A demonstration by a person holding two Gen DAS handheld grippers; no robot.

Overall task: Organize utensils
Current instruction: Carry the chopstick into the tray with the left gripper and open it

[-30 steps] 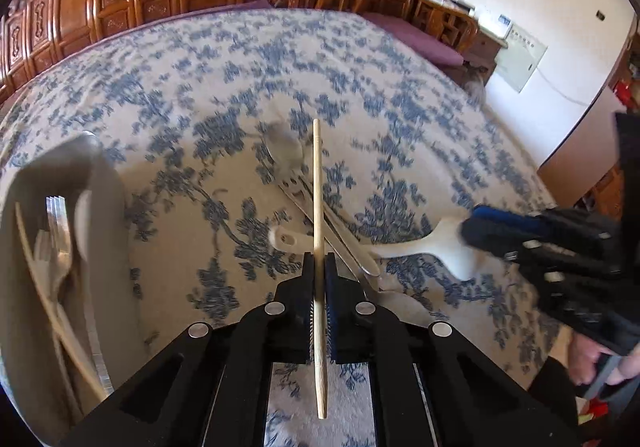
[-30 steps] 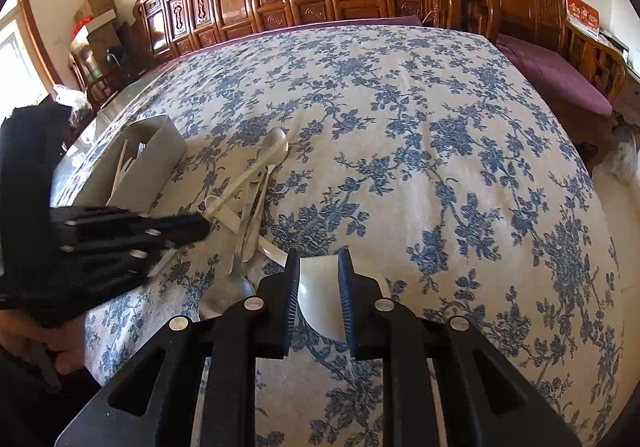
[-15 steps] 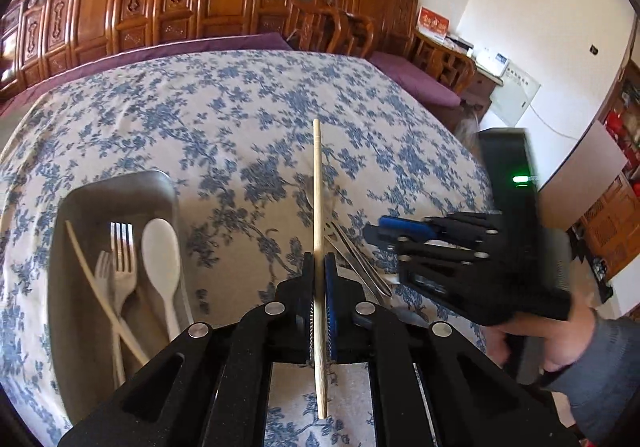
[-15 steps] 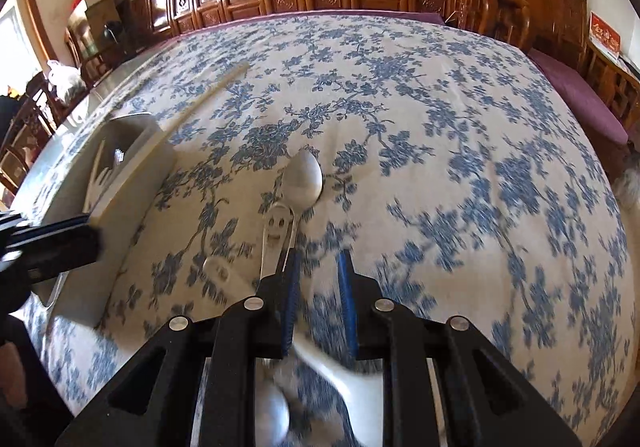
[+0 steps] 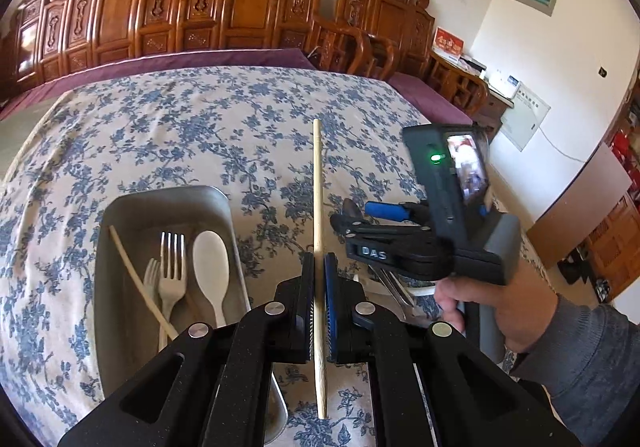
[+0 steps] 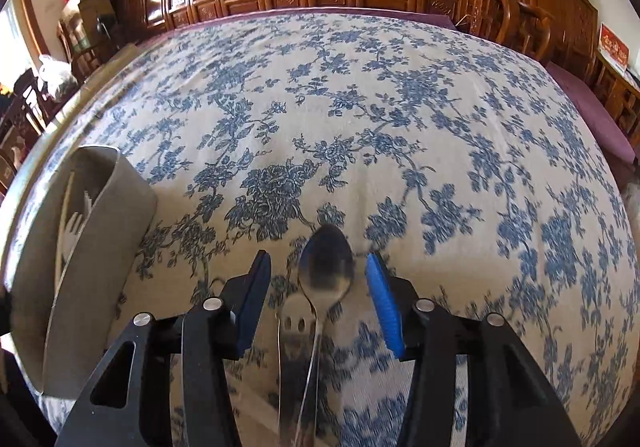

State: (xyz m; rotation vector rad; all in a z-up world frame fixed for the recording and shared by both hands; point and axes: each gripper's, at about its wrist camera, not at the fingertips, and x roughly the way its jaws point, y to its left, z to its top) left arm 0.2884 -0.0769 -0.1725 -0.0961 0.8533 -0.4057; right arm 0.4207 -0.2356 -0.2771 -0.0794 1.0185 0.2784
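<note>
Left gripper [image 5: 319, 279] clamped tight on a wooden chopstick [image 5: 318, 183], just right of the grey tray [image 5: 120, 327]. Right gripper [image 6: 318, 275] further right, jaws just opened about halfway, straddling a metal spoon [image 6: 326, 267] on the floral tablecloth [image 6: 400, 127] without touching it. Inside the tray: another chopstick [image 5: 136, 279], two forks [image 5: 172, 267], a white spoon [image 5: 212, 263]. Beyond the tray, carved wooden chairs [image 5: 240, 7].

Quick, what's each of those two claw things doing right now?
Left gripper: shut on a chopstick.
Right gripper: open, jaws just widened, metal spoon between them, ungripped.
</note>
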